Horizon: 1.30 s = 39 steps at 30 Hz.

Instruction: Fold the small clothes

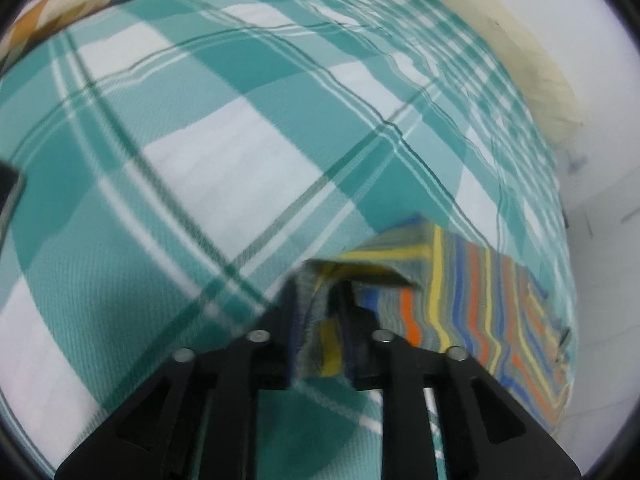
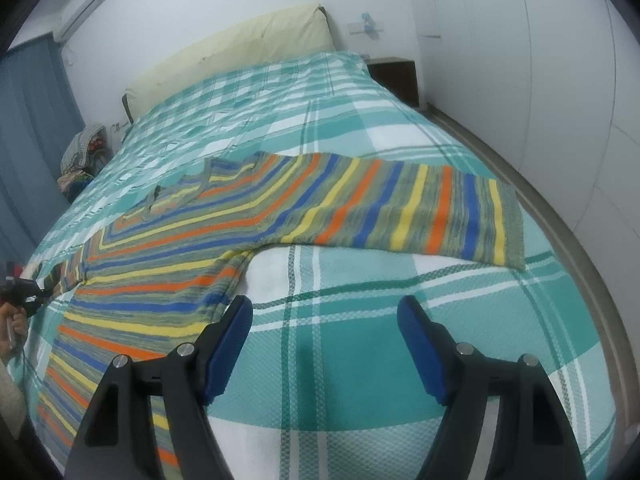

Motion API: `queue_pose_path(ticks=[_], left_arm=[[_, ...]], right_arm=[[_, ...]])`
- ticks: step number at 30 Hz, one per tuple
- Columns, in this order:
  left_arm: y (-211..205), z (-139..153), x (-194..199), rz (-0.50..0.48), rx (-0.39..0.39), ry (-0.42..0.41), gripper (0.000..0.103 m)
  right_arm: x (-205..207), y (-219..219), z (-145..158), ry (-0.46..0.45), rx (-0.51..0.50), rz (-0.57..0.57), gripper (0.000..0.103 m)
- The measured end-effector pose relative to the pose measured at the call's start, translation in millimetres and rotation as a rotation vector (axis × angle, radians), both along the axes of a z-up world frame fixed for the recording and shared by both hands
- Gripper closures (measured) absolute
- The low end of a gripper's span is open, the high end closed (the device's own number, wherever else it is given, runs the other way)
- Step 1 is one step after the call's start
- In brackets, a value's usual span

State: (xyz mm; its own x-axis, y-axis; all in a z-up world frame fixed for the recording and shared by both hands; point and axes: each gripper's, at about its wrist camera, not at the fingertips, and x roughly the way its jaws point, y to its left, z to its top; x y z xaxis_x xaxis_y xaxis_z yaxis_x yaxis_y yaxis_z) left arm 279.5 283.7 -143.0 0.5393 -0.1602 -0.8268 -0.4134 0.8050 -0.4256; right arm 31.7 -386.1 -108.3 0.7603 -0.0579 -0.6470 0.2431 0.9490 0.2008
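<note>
Gripping nothing, our right gripper (image 2: 324, 344) is hanging with its blue pads spread wide over bare checked cloth in the lower middle of the right wrist view. We are working on a bed covered by a teal and white checked bedspread (image 2: 352, 384), which is filling most of both views, with a cream headboard (image 2: 240, 48) sitting at the upper middle. Across it the striped sweater (image 2: 248, 216) is lying flat, its body running from the lower left toward the centre and one sleeve (image 2: 420, 212) stretching along to the right, just above and beyond our open jaws. That sleeve's long axis is lying crosswise to our right gripper, which we judge the nearer one for folding it in. At the far left edge our left gripper (image 1: 316, 320) is sitting partly open around a bunched fold of the sweater's other sleeve (image 1: 472, 300); whether the pads are pressing on it we cannot tell.
</note>
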Motion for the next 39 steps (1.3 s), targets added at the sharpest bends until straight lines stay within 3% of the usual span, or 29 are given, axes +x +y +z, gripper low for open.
queue_pose_path(ticks=[2, 4, 7, 10, 14, 18, 20, 24, 30, 32, 39], left_arm=[[2.3, 3.2, 8.5, -0.004, 0.021, -0.013, 0.066], [13.5, 4.8, 12.6, 0.063, 0.055, -0.018, 0.066], [40.0, 0.8, 4.2, 0.212, 0.018, 0.004, 0.067], [46.1, 7.6, -10.6, 0.242, -0.001, -0.010, 0.061], [25.4, 28.0, -29.1, 0.171, 0.027, -0.067, 0.035], [-22.0, 45.2, -49.5, 0.023, 0.012, -0.112, 0.021], [-52.5, 48.2, -58.7, -0.074, 0.041, -0.122, 0.015], [-106.9, 37.4, -78.7, -0.213, 0.172, -0.144, 0.013], [-132.8, 11.9, -75.1, -0.260, 0.370, -0.155, 0.011], [-132.4, 6.7, -70.9, -0.262, 0.399, -0.149, 0.004], [-138.7, -8.6, -67.3, -0.290, 0.446, -0.087, 0.000]], right_arm=[[1.6, 0.6, -2.2, 0.006, 0.009, 0.000, 0.029], [3.2, 3.3, -3.4, 0.011, -0.002, 0.004, 0.029], [4.6, 8.8, -3.7, 0.015, -0.032, 0.012, 0.029], [4.0, 9.9, -2.1, 0.006, -0.042, 0.012, 0.029], [3.0, 6.8, 0.6, -0.006, -0.042, 0.001, 0.029], [2.8, -0.2, -0.6, 0.011, -0.054, -0.043, 0.029], [2.1, -3.4, -2.0, 0.026, -0.081, -0.069, 0.029], [-2.5, -7.5, -3.5, 0.028, -0.127, -0.119, 0.029], [-5.8, -10.7, -16.7, 0.058, -0.187, -0.184, 0.026], [-3.3, -12.6, -28.8, 0.089, -0.163, -0.170, 0.025], [4.9, -14.5, -47.3, 0.119, -0.145, -0.140, 0.007]])
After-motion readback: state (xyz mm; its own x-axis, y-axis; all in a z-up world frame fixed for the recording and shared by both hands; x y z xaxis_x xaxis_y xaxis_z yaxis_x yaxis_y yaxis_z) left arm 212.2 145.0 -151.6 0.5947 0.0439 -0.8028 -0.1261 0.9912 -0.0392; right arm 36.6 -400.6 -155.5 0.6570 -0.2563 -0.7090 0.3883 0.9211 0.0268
